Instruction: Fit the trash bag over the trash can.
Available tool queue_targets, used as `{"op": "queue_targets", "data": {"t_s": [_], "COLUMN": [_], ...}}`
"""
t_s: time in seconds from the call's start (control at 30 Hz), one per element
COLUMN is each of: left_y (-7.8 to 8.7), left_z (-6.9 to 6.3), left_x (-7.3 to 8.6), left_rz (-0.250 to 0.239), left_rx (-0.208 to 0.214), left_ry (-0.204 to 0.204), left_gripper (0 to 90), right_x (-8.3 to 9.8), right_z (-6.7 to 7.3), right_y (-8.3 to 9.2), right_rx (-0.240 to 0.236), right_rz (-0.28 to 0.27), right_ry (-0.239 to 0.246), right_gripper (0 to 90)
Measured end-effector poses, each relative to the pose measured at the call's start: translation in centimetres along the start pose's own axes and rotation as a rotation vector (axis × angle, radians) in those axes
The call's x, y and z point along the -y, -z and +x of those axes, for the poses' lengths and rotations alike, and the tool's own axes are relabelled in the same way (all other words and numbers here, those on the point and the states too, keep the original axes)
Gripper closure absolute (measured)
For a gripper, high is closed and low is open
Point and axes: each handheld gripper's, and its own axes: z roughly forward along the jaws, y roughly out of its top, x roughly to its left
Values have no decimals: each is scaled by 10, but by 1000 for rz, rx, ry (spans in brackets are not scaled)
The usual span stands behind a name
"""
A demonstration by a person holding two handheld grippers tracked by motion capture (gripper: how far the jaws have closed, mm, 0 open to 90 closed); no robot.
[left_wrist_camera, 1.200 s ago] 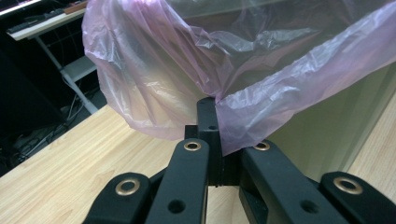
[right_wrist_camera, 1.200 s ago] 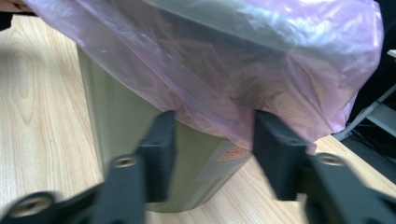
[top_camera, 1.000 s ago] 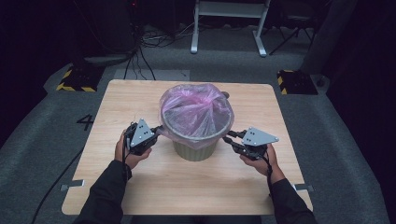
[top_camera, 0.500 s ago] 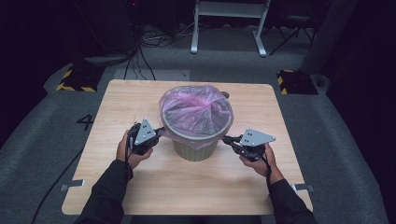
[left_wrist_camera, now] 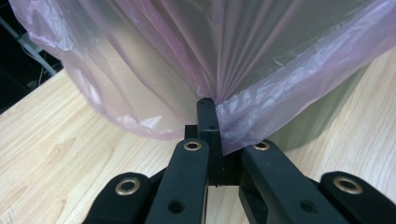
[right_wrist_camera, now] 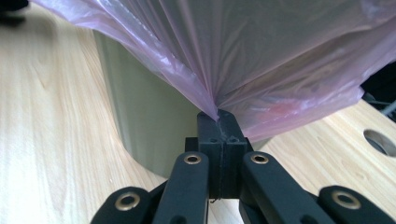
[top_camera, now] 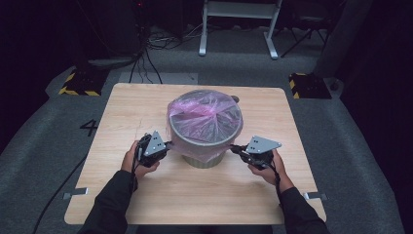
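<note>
Bin (top_camera: 202, 158) stands in the middle of my wooden bench (top_camera: 122, 112), and a pink bag (top_camera: 204, 117) lines it, folded out over the rim and hanging down the sides. My left gripper (top_camera: 168, 144) is at the left side of the bin, low by the bench, and its jaws are pressed together on the hanging edge of the bag. In the left gripper view the thin pink plastic (left_wrist_camera: 187, 56) runs down in tight folds into the closed tips of my left gripper (left_wrist_camera: 208, 105), so the bag is pinched there. My right gripper (top_camera: 234, 147) is at the right side of the bin, also low. Its jaws have just been closing, and now they are clamped on the bag edge too. In the right gripper view the pink plastic (right_wrist_camera: 261, 60) bunches to a point right at the tips of my right gripper (right_wrist_camera: 218, 116), with the grey-green bin wall (right_wrist_camera: 140, 121) just behind it. Both my hands sit on the bench side nearest me, well apart, with the bin between them. There is a round hole (right_wrist_camera: 380, 140) in the bench off to the side.
</note>
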Motion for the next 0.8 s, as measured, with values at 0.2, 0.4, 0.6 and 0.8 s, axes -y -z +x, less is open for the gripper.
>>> {"op": "queue_targets", "data": {"t_s": [0.2, 0.4, 0.6, 0.8], "left_y": [2, 14, 40, 69], "left_z": [1, 8, 17, 30], "left_x": [5, 13, 16, 18], "left_rz": [31, 44, -29, -134], "left_rx": [-9, 24, -7, -15], "left_ry": [-7, 50, 176, 257], "left_gripper": [897, 648, 285, 228], "right_x": [6, 14, 22, 33], "right_z": [-4, -14, -27, -36], "right_y": [-5, -4, 15, 47], "right_rx": [0, -4, -59, -66], "right_rz": [45, 56, 28, 2], "right_ry": [-20, -78, -165, -220], "right_gripper": [900, 897, 451, 288]}}
